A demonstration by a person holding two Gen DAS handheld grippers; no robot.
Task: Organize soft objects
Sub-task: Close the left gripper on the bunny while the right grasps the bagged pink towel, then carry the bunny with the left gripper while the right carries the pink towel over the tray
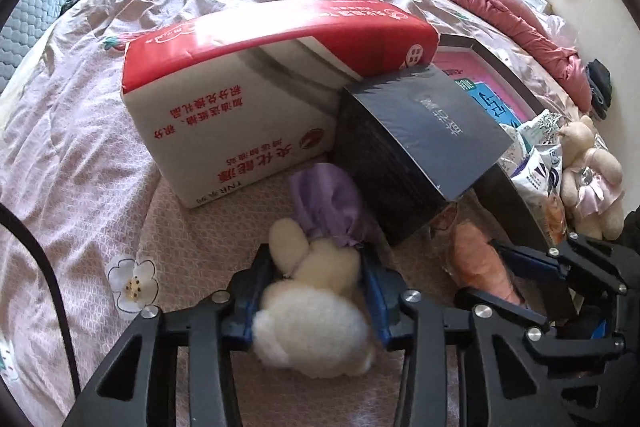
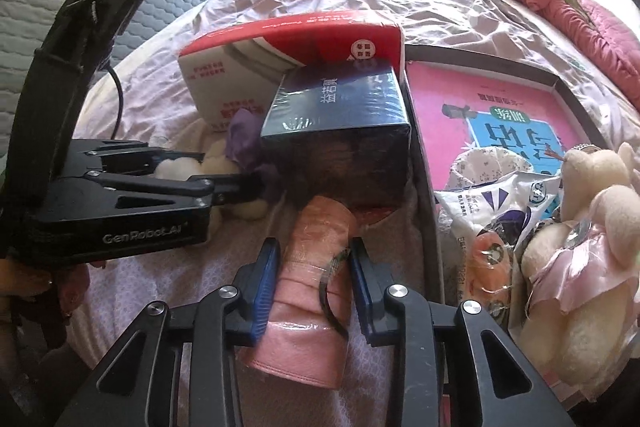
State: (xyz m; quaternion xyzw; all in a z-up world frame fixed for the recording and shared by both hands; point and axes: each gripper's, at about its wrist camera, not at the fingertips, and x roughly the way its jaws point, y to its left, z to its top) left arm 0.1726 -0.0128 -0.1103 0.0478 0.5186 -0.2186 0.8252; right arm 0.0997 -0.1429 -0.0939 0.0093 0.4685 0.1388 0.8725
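Between the left gripper (image 1: pixel 316 291) pads we clamp the white plush bunny (image 1: pixel 312 307); right gripper (image 2: pixel 312 287) squeezes the pink wrapped roll (image 2: pixel 312 287). Slick film could slip; the leaning dark box (image 2: pixel 340 123) just ahead may topple.

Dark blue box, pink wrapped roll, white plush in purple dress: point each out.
dark blue box (image 2: pixel 340 99), right wrist view, top face.
pink wrapped roll (image 2: pixel 316 267), right wrist view, mid-length.
white plush in purple dress (image 1: pixel 320 267), left wrist view, head.

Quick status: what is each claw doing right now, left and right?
Left claw: closed on the white plush bunny in a purple dress.
Right claw: closed around the plastic-wrapped pink folded cloth roll; its right pad's contact is unclear.
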